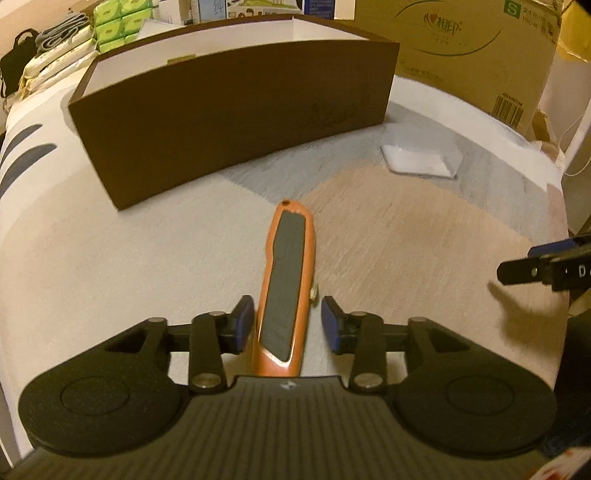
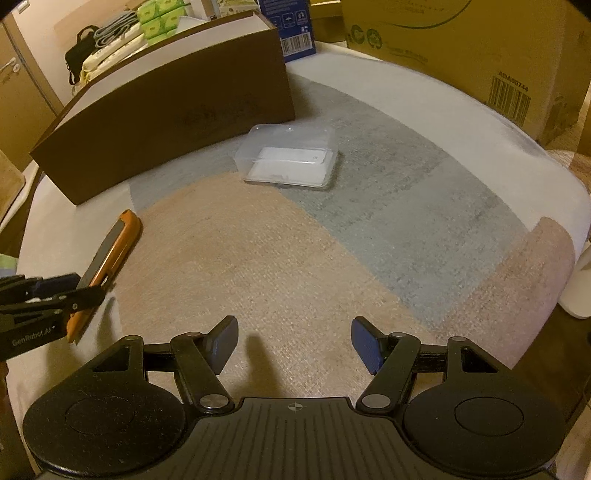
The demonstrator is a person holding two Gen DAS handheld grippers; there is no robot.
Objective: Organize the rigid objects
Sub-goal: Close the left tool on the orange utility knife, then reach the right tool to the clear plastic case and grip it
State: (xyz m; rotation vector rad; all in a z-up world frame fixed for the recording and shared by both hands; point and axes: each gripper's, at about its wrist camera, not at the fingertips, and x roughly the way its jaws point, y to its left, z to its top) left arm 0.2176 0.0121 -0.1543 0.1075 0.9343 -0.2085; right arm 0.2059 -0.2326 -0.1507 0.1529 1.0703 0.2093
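**Orange cutter between the left pads, right gripper empty**

The left gripper (image 1: pixel 288 325) has its blue pads (image 1: pixel 243 323) parted on either side of a long orange utility knife with a dark grey inlay (image 1: pixel 286 284). The left pad sits right against the knife's side; a narrow gap shows between the knife and the right pad, so the jaws do not clamp it. In the right wrist view the knife (image 2: pixel 110 254) slants up off the cloth, its far tip toward the box; what bears its near end cannot be told.

The right gripper (image 2: pixel 293 343) hovers with its jaws wide apart and nothing between them, above the tan patch of the patterned cloth-covered table (image 2: pixel 258 266).

Beyond the knife, along the far left part of the table, stands an open brown rectangular cardboard box with a white inside (image 1: pixel 229 107). Just beside its right end, on the grey patch, lies a clear plastic lidded container holding something white (image 2: pixel 290 157).

Behind the table's far edge stand a large tan cardboard carton with printed barcodes (image 2: pixel 480 48) and green tissue packs (image 1: pixel 118 22).
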